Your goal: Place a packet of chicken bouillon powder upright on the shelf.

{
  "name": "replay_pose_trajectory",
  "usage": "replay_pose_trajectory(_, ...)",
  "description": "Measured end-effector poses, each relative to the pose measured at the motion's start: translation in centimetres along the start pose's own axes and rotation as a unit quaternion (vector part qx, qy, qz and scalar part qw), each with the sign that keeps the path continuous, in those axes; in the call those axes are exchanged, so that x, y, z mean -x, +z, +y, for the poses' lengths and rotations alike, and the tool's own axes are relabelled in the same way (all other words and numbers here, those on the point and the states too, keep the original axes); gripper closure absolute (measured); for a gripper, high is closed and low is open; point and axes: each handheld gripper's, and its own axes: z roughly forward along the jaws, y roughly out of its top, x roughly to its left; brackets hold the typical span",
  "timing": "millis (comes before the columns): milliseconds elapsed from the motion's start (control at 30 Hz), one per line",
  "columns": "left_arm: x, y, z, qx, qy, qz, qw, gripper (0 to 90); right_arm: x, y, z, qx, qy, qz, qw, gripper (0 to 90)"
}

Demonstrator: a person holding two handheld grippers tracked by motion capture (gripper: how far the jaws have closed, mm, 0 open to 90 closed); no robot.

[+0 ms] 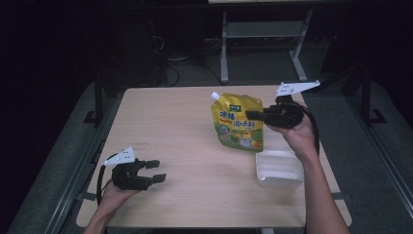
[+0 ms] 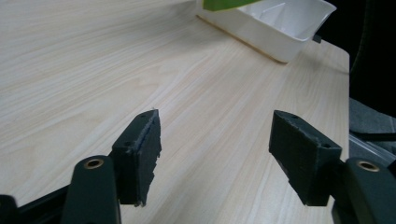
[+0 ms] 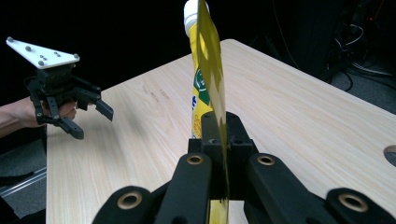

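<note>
- One pouch [image 1: 237,122], yellow and green with a single white cap; I see it edge-on in the right gripper view [image 3: 208,79].
- One white tray [image 1: 279,168], also seen in the left gripper view [image 2: 280,25].
- One table [image 1: 185,146] of pale wood.
- Two grippers in my hands: my left gripper [image 1: 157,171] and my right gripper [image 1: 253,115].
- Two black jaws on each, four in all.
- Two grey three-cornered plates, one atop each gripper.
- Two hands and forearms of mine, one behind each gripper.
- Two cables, one trailing from each gripper.
</note>
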Motion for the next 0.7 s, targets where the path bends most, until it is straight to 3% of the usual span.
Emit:
replay_pose_trajectory(233, 0.2, 0.3, -0.3, -0.011, 0.003, 0.005, 0.9999, 29.6, 1.0, -1.1, -0.2, -0.004, 0.003, -0.014, 0.9999, 89.3)
replay_pose_trajectory(700, 0.0, 0.0, -0.4, -0.005, -0.005, 0.002, 1.0, 28.5, 2.8, -3.8, -0.8, -0.001, 0.019, -0.053, 0.9984, 89.4)
